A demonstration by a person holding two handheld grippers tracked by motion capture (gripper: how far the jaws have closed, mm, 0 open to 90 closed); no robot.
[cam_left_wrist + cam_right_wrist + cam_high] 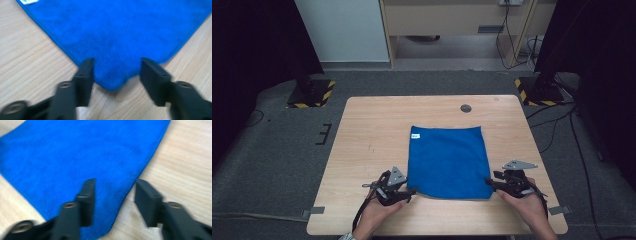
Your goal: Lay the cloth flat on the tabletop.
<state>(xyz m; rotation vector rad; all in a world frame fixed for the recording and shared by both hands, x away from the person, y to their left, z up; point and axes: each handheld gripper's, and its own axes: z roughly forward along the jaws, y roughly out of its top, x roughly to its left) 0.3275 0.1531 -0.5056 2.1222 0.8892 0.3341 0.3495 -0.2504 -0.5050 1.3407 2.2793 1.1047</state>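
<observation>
Carpet (277,150) surrounds the wooden table (372,145); both tongs gape at blue cloth (447,160) corners.

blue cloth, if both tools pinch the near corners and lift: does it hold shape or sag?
Probably sags: the blue cloth lies flat and thin on the table, so it looks floppy and light. Its fuzzy pile should grip rather than slip. The open left tool and right tool straddle its near corners.
</observation>
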